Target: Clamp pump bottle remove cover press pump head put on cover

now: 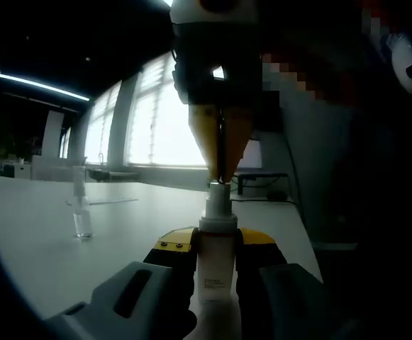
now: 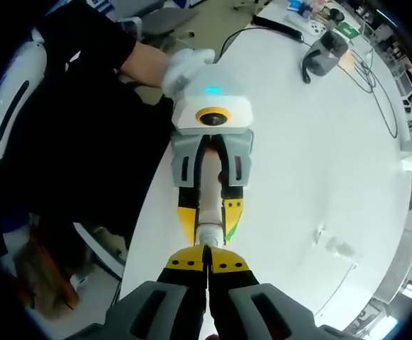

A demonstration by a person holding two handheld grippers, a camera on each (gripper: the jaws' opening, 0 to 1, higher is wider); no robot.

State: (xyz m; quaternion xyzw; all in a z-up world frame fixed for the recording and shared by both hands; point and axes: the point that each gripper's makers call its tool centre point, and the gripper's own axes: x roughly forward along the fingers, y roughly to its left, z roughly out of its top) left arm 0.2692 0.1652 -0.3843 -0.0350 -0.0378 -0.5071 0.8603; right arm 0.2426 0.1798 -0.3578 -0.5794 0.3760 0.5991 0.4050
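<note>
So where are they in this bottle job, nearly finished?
About midway, I'd guess. Done: the left gripper clamps the pump bottle, and the clear cover stands off on the table. In hand: the closed right gripper sits on the pump head. Left: putting the cover back.

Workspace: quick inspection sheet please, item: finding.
Surface: white table, mostly bare.
Job's things: pump bottle upright, clamped between the left gripper fingers; clear cover standing apart on the table.
Clutter: grey device and small items at the far table end.
Grippers: left gripper shut on the bottle; right gripper shut, tips at the pump head.
Cables: several across the far table end.
Surroundings: bright windows, ceiling light strip, person in dark clothing.
</note>
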